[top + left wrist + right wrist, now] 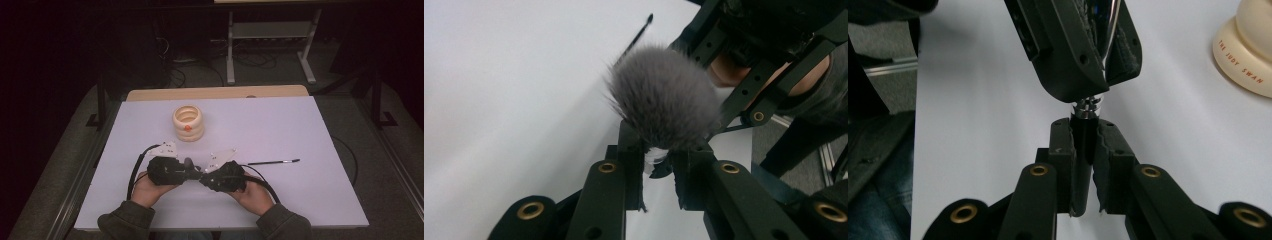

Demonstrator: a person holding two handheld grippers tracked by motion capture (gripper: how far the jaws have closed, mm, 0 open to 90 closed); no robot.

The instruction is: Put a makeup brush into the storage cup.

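Both grippers are meeting at the near middle of the white table (300,130), sharing one makeup brush (664,97). The left gripper (659,162) is pinching it just below the grey bristles, while the right gripper (1084,145) is clamping its dark handle. A cream ringed holder (188,122) is standing farther back, a thin brush (274,162) lying to the right.

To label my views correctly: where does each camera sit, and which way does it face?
High view: above the person's side, looking forward and down on the table; both sleeves show.
Left gripper view: on the left gripper, looking along its jaws at the makeup brush bristles.
Right gripper view: on the right gripper, looking along its jaws at the handle.
Both gripper views share the brush.
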